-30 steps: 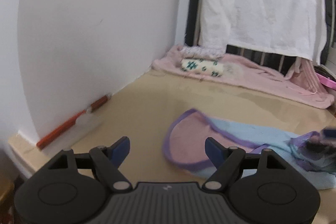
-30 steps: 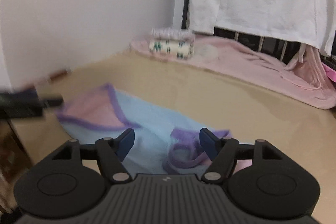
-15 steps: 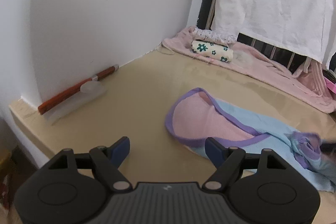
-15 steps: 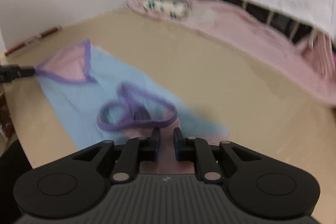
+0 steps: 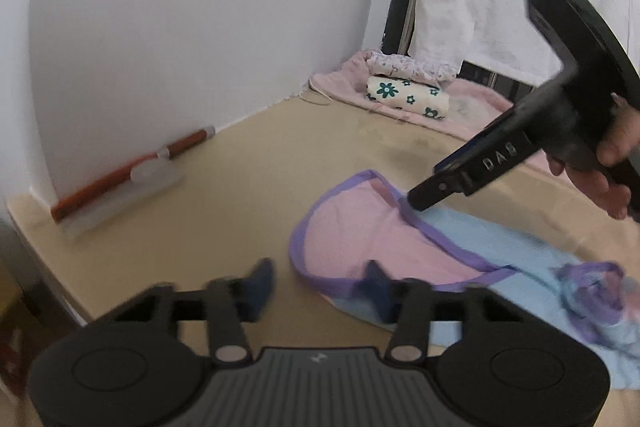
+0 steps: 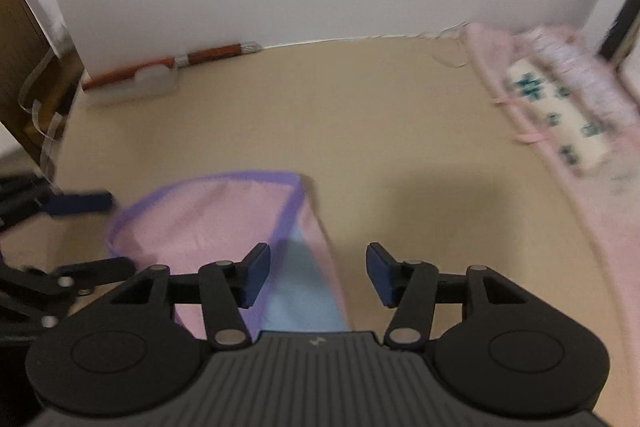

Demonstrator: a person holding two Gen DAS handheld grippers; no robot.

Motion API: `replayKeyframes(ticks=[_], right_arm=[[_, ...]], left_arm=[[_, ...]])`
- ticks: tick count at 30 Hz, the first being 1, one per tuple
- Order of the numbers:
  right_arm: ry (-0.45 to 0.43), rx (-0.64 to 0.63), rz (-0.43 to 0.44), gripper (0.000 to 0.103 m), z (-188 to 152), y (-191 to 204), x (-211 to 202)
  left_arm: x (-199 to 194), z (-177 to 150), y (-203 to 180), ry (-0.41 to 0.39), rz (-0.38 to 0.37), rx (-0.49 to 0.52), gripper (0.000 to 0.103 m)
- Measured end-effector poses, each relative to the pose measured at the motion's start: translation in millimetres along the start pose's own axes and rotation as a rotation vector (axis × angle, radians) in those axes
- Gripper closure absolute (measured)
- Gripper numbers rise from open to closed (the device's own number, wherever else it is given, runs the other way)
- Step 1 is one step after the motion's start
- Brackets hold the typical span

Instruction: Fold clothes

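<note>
Pink-and-blue garment (image 5: 400, 247) lies crumpled on tan table (image 5: 260, 167), purple-trimmed end near left, bunched end right. Step: both grippers setting up on trimmed end. Left gripper (image 5: 318, 287) jaws just narrowing, partly open, trim between, pads not visibly pressing. Right gripper (image 6: 318, 277), swung over from bunched end since half a second ago, jaws just reopening, empty, above far edge. Next: pinch both corners, spread flat.

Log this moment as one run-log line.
step: fold clothes | garment: flat on table | left gripper: fingers closing, no grip | right gripper: fingers opening, above garment edge, empty
</note>
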State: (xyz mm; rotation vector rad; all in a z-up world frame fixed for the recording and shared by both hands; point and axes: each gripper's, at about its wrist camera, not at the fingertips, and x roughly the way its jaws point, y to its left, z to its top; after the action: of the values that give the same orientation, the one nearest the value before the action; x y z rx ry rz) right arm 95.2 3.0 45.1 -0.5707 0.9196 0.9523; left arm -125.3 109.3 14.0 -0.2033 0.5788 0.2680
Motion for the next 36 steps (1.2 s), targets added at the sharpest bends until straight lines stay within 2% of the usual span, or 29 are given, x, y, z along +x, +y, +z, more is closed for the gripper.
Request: replayKeyframes(ticks=[1,3,4,5,6,9,13,18,20,21,22,25,27,28,29,30,32,35,36], right_arm=[[0.005,0.017,0.038,0.05,-0.7,-1.9,4.0],[0.011,0.004,0.029,0.061,-3.0,2.7,9.8],[0.013,-0.003,0.024,0.074,-4.1,5.1,12.7],[0.007,-0.01,0.018,0.096,-5.6,8.2,11.1],[0.012,-0.001,-0.006,0.1,-2.9,3.5,15.1],[0.0,0.072,-0.124,0.1,-5.8,-9.7,12.6],[-0.033,0.308,-0.244,0.1,-18.8,-60.6,-1.4],[-0.061,0.623,-0.387,0.1,-61.8,-130.9,-31.0],[-0.071,0.706,-0.431,0.1,-81.6,-147.3,-40.8],[-0.078,0.744,-0.443,0.1,-92.4,-152.1,-45.7],[-0.084,0.781,-0.455,0.1,-103.3,-156.8,-50.6],[-0.11,0.856,-0.487,0.097,-125.1,-161.9,-64.7],[-0.167,0.841,-0.451,0.094,-133.7,-149.1,-88.0],[-0.204,0.825,-0.433,0.08,-138.6,-139.7,-102.5],[-0.241,0.808,-0.414,0.057,-143.6,-130.3,-116.9],[-0.277,0.791,-0.396,0.05,-148.5,-120.9,-131.4],[-0.349,0.757,-0.358,0.048,-158.4,-102.0,-160.4],[-0.359,0.689,-0.311,0.048,-182.2,-68.2,-184.9],[-0.346,0.671,-0.296,0.048,-191.1,-58.5,-187.9]], left_arm=[[0.7,-0.1,1.1,-0.003,-0.001,0.003,0.082],[4.3,2.1,3.4,-0.002,-0.001,0.002,0.097],[7.3,4.2,5.6,0.0,-0.005,-0.006,0.101],[10.5,6.5,8.2,0.001,-0.011,-0.016,0.102],[14.0,9.1,9.7,0.004,-0.021,-0.02,0.102],[29.7,30.5,3.8,0.011,-0.049,0.01,0.103],[67.8,77.4,-25.1,0.035,-0.121,0.082,0.103],[119.5,131.1,-69.4,0.079,-0.246,0.155,0.103],[133.4,142.8,-82.7,0.064,-0.288,0.158,0.096],[139.2,146.9,-87.3,0.064,-0.285,0.154,0.095],[142.7,148.5,-91.6,0.072,-0.274,0.147,0.094],[136.0,147.0,-89.7,0.077,-0.272,0.131,0.082],[119.9,141.5,-80.4,0.075,-0.277,0.119,0.073],[109.4,137.6,-74.7,0.075,-0.279,0.118,0.07],[98.9,133.6,-69.1,0.074,-0.281,0.117,0.068],[89.0,127.2,-66.1,0.091,-0.313,0.111,0.067],[69.7,112.8,-61.5,0.136,-0.395,0.097,0.061],[48.5,81.4,-81.8,0.215,-0.536,0.127,0.059],[43.4,71.5,-90.0,0.225,-0.554,0.128,0.059]])
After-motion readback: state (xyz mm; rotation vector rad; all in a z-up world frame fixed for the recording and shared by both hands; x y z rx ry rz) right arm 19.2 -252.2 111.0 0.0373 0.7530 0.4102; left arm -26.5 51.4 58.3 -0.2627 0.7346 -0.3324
